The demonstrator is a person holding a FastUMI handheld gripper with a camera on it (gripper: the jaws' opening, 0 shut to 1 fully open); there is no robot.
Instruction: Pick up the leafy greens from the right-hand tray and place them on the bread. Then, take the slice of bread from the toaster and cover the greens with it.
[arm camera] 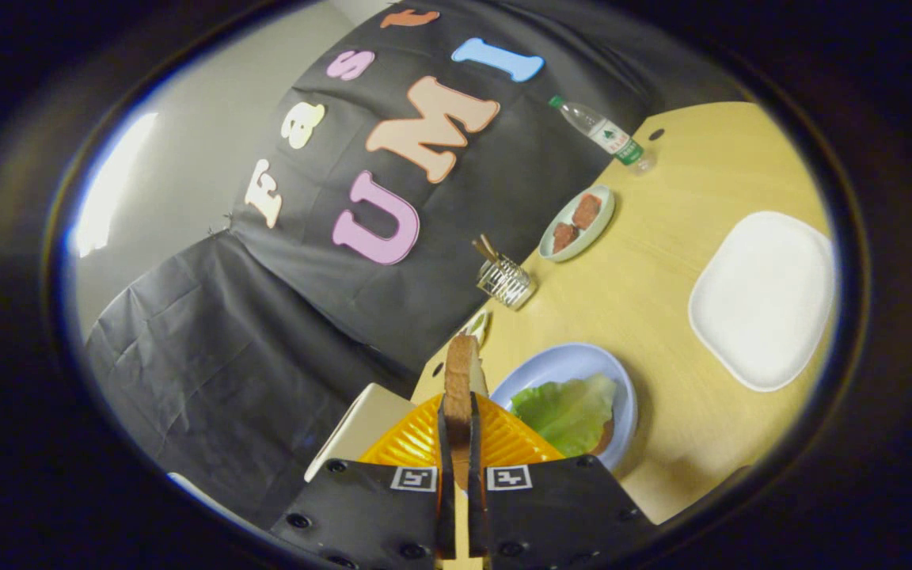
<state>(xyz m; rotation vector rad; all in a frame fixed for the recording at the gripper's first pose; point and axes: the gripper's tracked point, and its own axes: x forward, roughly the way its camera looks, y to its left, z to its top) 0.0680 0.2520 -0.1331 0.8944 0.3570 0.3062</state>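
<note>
My gripper (pixel 459 443) is shut on a slice of bread (pixel 460 378), which stands on edge between both fingers and sticks out past their tips. The whole view is tilted. Just beyond the fingers to the right lies a pale blue plate (pixel 575 364) with a green lettuce leaf (pixel 568 412) spread on it. A brown edge of another bread slice (pixel 603 437) peeks out from under the leaf. Under the fingers sits a ribbed orange thing (pixel 416 443), beside a white toaster body (pixel 361 423).
An empty white rectangular tray (pixel 765 297) lies further right on the wooden table (pixel 662 301). At the back stand a wire holder (pixel 506 281) with sticks, a small green-rimmed plate (pixel 579 223) with red-brown pieces, and a plastic water bottle (pixel 605 134).
</note>
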